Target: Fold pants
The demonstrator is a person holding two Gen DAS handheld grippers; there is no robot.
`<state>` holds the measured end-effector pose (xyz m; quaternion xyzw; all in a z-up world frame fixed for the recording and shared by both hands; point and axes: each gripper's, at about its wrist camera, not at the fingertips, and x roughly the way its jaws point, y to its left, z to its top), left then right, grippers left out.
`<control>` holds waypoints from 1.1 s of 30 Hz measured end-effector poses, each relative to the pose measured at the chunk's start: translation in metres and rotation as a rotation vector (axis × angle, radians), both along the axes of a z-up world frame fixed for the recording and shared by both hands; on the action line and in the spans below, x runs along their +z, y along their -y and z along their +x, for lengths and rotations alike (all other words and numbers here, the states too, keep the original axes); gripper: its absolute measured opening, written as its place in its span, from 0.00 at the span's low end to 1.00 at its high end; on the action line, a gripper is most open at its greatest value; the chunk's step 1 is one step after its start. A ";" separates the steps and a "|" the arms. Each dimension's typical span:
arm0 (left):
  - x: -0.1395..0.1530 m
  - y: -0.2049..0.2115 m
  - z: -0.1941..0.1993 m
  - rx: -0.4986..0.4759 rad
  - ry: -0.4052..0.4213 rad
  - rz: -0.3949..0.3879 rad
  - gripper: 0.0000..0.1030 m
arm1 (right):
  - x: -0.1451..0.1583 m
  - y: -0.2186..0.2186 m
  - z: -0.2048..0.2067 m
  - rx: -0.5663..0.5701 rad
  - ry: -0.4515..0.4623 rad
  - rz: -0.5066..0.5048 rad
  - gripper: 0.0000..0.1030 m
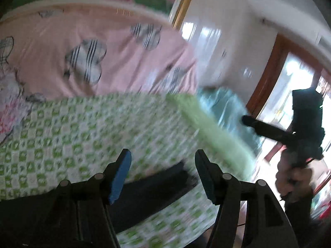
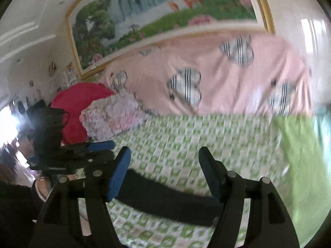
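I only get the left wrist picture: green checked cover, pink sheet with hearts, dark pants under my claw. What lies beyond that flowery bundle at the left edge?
Observer: In the right wrist view, a big red cushion sits just behind the flowery bundle.
Operator: And the green strip along the top of my picture?
Observer: That is a gold-framed painting of a waterfall with deer.
Operator: Is the other claw gripping the pants?
Observer: No. The right claw is open, and the dark pants lie on the checked cover below it, unpinched.
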<state>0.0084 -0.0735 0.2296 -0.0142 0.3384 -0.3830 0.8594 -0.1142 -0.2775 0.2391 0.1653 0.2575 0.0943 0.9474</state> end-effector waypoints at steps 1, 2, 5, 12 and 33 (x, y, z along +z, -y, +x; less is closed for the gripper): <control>-0.019 0.001 0.005 -0.015 -0.010 0.052 0.62 | -0.018 0.002 -0.003 -0.015 -0.022 0.033 0.67; -0.035 0.000 0.010 -0.028 -0.016 0.094 0.62 | -0.037 0.003 -0.005 -0.033 -0.045 0.069 0.67; -0.079 0.006 0.024 -0.084 -0.043 0.198 0.62 | -0.093 0.007 -0.012 -0.093 -0.126 0.173 0.67; -0.141 0.043 0.065 -0.268 -0.158 0.274 0.62 | -0.192 0.019 -0.033 -0.340 -0.297 0.337 0.67; -0.213 0.174 0.119 -0.554 -0.349 0.395 0.62 | -0.287 0.091 -0.034 -0.616 -0.228 0.787 0.11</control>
